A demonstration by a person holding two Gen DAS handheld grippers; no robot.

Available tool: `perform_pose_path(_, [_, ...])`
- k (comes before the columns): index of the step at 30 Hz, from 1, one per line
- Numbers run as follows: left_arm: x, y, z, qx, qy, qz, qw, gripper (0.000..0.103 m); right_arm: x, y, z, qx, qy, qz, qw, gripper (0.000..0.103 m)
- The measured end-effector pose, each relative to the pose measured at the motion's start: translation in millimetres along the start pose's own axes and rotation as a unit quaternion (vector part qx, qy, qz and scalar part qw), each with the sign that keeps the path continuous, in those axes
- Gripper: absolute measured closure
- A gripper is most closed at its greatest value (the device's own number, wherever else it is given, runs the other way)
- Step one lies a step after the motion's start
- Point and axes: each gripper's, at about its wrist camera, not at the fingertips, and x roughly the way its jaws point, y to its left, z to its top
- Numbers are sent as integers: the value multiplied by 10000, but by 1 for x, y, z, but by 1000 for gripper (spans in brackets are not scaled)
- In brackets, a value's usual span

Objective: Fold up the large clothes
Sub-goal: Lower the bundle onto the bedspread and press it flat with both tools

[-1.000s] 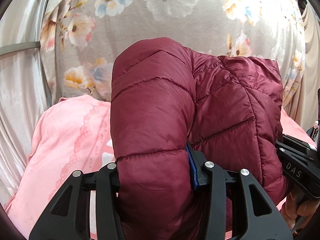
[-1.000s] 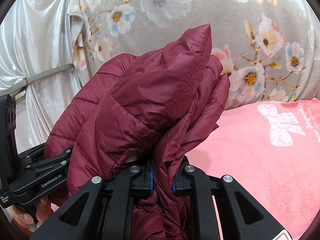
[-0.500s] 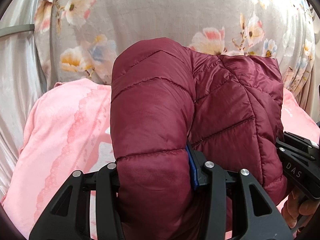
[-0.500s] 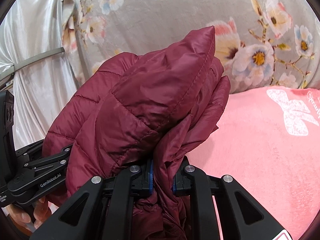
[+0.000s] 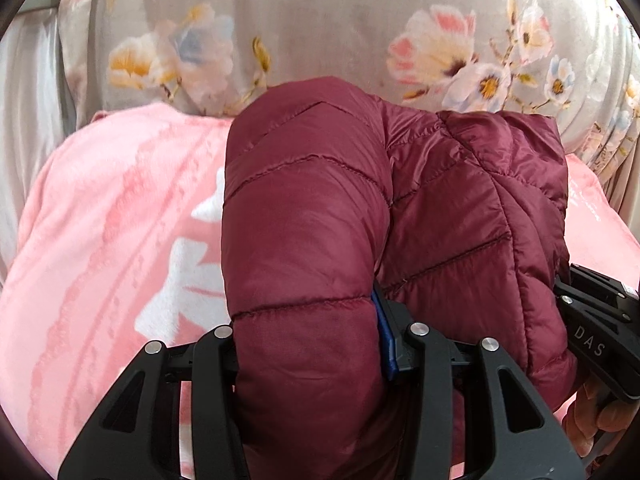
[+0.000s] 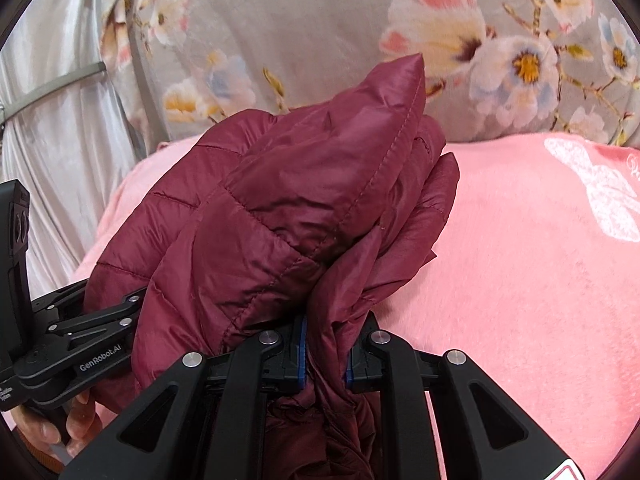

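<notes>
So both grippers have come down together over the last second. In both wrist views the pink blanket (image 5: pixel 112 240) fills a lot more of the picture than it did a moment ago, and the flowered curtain (image 5: pixel 320 20) behind it has slid up toward the top. The grip itself hasn't changed at all.

The left gripper (image 5: pixel 308 344) is clamped around a fat puffy roll of the maroon jacket (image 5: pixel 304 220), jaws spread fairly wide just because the padding is so thick. The right gripper (image 6: pixel 324 356) has its jaws pressed close together, pinching a thinner bunch of the same jacket (image 6: pixel 280 208). The jacket sits bundled between the two, held up over the blanket, and I can't tell if the bottom of it is touching yet since the lower part is hidden behind the grippers.

My read: this is the lowering bit, bringing the folded-over bundle down onto the blanket so it can be laid flat. The fold is not set down yet.

Containers: none in sight. No basket, bin or drawer, just blanket, the flowered curtain and a silvery curtain (image 6: pixel 60 120) off to the side.
</notes>
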Motion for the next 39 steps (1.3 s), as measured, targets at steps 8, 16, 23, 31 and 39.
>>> perform_pose_path(8, [17,18,-12,-283,37,-68,9996,46,24,-21,-8,416,286,40,9987,81])
perform_pose_path(16, [9,37,-20,-670,-113,407,9969,11,6,-54,-17,1273,362,-111,9911,46])
perform_pose_path(23, [-49,21,-21,-338,-183,840,9957,12,-68,-40,-29,827,-83,-688,9942,91])
perform_pose_path(31, [-40,-18,-27,-203,291,1057,9938,12,-40,15,-43,8,402,-990,9943,97])
perform_pose_path(39, [-20,-18,-53,-365,498,1209,9907,10,-24,5,-69,155,690,-985,9926,99])
